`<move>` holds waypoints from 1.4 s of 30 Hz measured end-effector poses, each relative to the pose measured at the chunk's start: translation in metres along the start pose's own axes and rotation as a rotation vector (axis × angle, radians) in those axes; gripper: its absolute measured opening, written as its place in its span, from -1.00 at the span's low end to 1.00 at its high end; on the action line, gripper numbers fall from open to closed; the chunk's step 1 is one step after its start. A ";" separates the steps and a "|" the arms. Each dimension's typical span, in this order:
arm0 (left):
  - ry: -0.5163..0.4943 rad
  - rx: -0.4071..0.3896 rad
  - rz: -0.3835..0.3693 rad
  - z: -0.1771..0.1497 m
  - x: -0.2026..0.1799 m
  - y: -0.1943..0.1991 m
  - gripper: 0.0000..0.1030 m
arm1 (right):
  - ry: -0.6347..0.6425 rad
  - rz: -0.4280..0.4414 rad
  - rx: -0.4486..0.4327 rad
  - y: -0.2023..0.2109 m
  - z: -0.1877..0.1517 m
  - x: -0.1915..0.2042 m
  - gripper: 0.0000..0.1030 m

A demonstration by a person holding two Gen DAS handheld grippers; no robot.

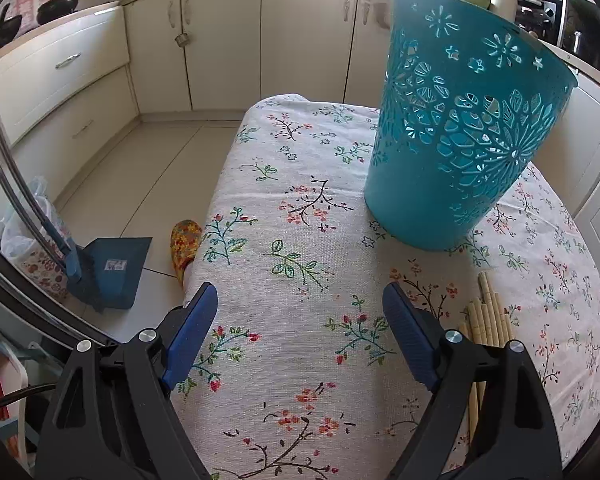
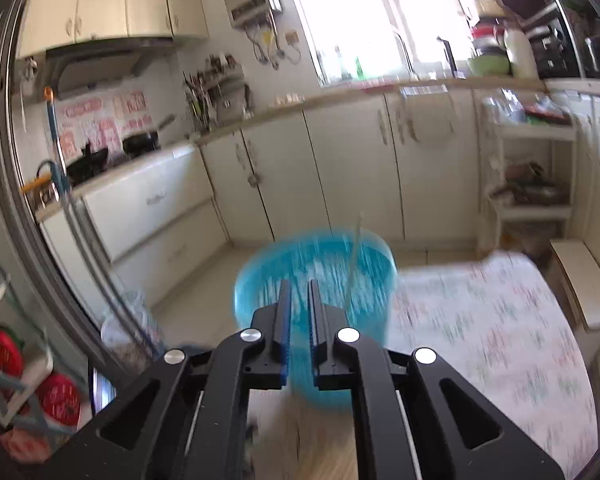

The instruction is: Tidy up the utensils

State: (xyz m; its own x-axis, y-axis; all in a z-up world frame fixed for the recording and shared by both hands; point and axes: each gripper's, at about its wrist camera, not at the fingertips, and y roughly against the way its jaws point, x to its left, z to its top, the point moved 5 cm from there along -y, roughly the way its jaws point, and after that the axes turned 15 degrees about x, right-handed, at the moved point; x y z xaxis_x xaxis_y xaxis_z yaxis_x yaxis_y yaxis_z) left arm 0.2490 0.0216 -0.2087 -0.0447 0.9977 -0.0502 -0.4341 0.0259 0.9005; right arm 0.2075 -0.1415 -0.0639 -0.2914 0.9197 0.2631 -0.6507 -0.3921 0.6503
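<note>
The left gripper [image 1: 300,300] has a black frame with triangular cut-outs behind the jaws. Its fingers [image 1: 188,336] carry blue ribbed pads on the inner faces. Round silver screws [image 1: 147,335] sit behind each pad. The right gripper [image 2: 299,284] has the same black frame, thin blue pad edges and four silver screws behind the jaws.

No legible text, brand, number or sign. The pink wall stickers [image 2: 100,120] behind the stove bear characters too blurred to read; the label on the blue dustpan [image 1: 115,266] is too small to read
</note>
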 end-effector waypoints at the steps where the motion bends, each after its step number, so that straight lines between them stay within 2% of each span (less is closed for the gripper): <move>1: 0.002 0.001 0.000 0.000 0.000 0.000 0.57 | -0.004 -0.013 0.036 0.000 -0.014 -0.002 -0.83; 3: 0.004 0.002 0.004 0.000 0.000 0.000 0.57 | -0.020 -0.049 0.165 -0.010 -0.055 -0.009 -0.83; 6: 0.003 0.005 0.012 0.000 -0.001 -0.001 0.57 | -0.065 -0.079 0.308 -0.029 -0.104 -0.022 -0.83; 9: 0.009 0.008 0.018 0.000 -0.001 -0.001 0.57 | -0.078 -0.103 0.367 -0.042 -0.123 -0.028 -0.83; 14: 0.025 0.006 0.015 0.001 0.002 -0.002 0.57 | -0.065 -0.156 0.435 -0.057 -0.130 -0.031 -0.83; 24: 0.025 0.005 0.004 0.002 0.003 -0.002 0.57 | -0.001 -0.191 0.458 -0.056 -0.140 -0.025 -0.83; 33: 0.021 0.003 0.001 0.001 0.001 -0.001 0.57 | -0.009 -0.232 0.446 -0.053 -0.139 -0.037 -0.84; 42: 0.008 0.006 0.002 0.001 -0.002 -0.001 0.57 | -0.019 -0.227 0.442 -0.053 -0.137 -0.043 -0.84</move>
State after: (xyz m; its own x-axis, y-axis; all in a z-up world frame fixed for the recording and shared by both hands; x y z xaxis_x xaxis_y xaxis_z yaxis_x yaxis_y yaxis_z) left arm 0.2508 0.0193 -0.2088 -0.0533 0.9972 -0.0515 -0.4282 0.0238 0.9034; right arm 0.1581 -0.1625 -0.2072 -0.1614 0.9827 0.0903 -0.3352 -0.1407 0.9316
